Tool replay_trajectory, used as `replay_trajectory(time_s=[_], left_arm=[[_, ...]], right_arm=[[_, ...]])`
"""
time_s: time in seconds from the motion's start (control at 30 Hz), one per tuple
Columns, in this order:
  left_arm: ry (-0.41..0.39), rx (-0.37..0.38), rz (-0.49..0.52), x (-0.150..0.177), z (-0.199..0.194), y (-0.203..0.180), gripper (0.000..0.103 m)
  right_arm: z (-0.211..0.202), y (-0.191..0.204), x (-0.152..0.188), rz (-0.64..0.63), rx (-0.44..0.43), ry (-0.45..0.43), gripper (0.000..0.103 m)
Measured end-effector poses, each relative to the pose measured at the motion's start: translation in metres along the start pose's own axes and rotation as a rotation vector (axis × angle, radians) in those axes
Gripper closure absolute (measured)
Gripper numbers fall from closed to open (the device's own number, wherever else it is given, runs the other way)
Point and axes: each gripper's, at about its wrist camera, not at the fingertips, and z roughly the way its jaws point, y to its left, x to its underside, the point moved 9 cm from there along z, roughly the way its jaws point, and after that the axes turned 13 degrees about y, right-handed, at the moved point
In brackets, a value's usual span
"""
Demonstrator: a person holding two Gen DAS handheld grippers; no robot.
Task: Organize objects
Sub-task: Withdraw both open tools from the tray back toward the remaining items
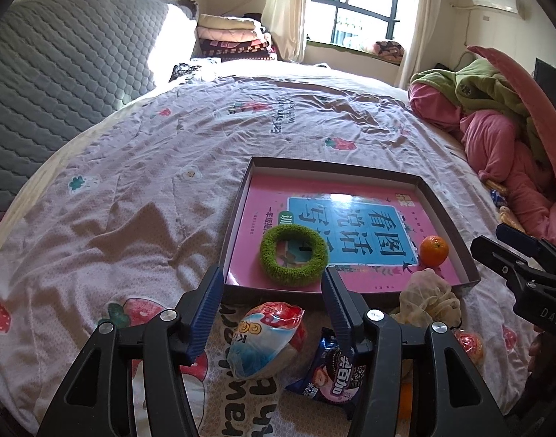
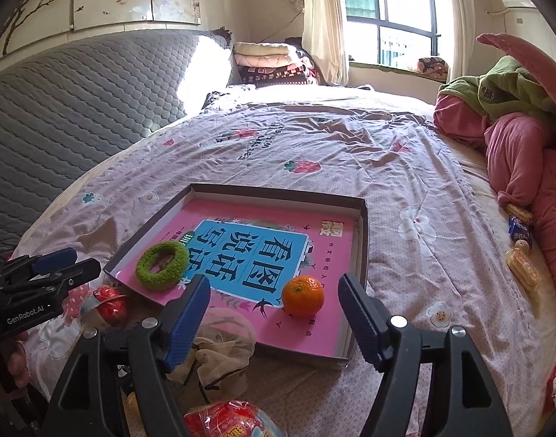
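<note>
On the bed lies a shallow cardboard box [image 1: 336, 167] [image 2: 278, 193] with a pink book [image 1: 267, 196] flat inside it. A green fuzzy ring [image 1: 294, 256] [image 2: 161, 262] and an orange [image 1: 433, 250] [image 2: 302, 295] rest on the book. My left gripper [image 1: 273, 276] hangs open over the box's near edge, nothing between its fingers. My right gripper [image 2: 274, 284] is open too, just short of the orange and apart from it. In front of the box lie a red and blue snack bag [image 1: 267, 338], a dark blue biscuit packet [image 1: 332, 371] and a beige mesh bag [image 1: 429, 298] [image 2: 223, 349].
A small red wrapped item [image 1: 469, 344] [image 2: 112, 304] lies near the mesh bag. Biscuit packets [image 2: 524, 269] sit at the bed's right edge beside a pink and green bedding pile [image 1: 496, 127]. A grey quilted headboard [image 1: 59, 83] rises at the left, with folded blankets [image 1: 230, 36] behind.
</note>
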Motion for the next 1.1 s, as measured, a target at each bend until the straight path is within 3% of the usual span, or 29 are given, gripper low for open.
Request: replay_trajectory(time_s=[0.27,1.1], left_arm=[[-0.017,-0.003,0.027,0.006,-0.012,-0.003,0.045],[-0.04,0.006,0.046,0.034,-0.038,0.004,0.045]], right_arm=[[-0.02,0.01,0.002,-0.067,0.067,-0.064,0.027],[-0.045,0.02,0.038,-0.062,0.046,-0.126,0.023]])
